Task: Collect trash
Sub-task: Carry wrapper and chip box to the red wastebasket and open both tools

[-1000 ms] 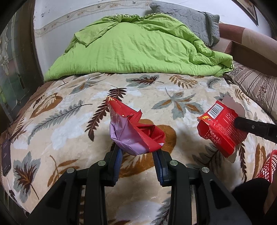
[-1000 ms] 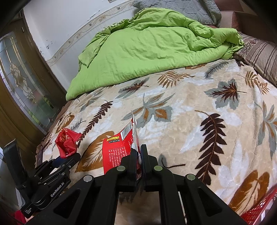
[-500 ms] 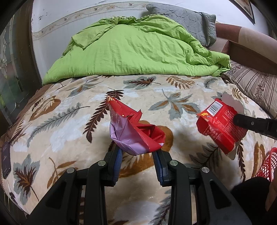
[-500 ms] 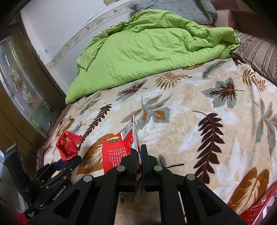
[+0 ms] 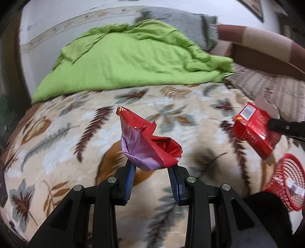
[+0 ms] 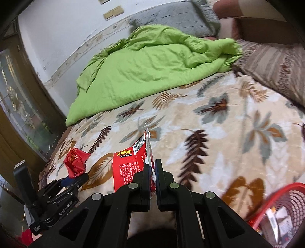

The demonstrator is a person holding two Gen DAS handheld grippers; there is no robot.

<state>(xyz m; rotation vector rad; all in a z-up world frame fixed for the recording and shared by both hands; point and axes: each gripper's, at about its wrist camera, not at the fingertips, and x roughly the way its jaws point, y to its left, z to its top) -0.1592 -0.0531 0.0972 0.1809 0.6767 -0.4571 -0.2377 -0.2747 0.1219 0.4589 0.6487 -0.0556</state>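
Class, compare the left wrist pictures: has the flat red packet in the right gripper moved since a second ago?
Yes. The flat red packet, held by the right gripper, has drifted right against the leaf blanket, toward the red basket.

The red packet (image 6: 131, 167) reads "JIYANTIE" beside a barcode.

A: Bed cover: cream blanket (image 5: 57, 152) printed with brown, grey and rust leaves, spread flat.

B: Noted. Heaped at its far end, crumpled lime-green quilt (image 5: 133, 63), lying on the blanket.

A: Behind that, 1 grey quilted pillow (image 6: 171, 17) against white wall (image 6: 57, 28). Striped brown pillow (image 6: 276, 64) at right, just beside the quilt's corner.

B: Left edge: dark wooden door with patterned glass (image 6: 17, 106).
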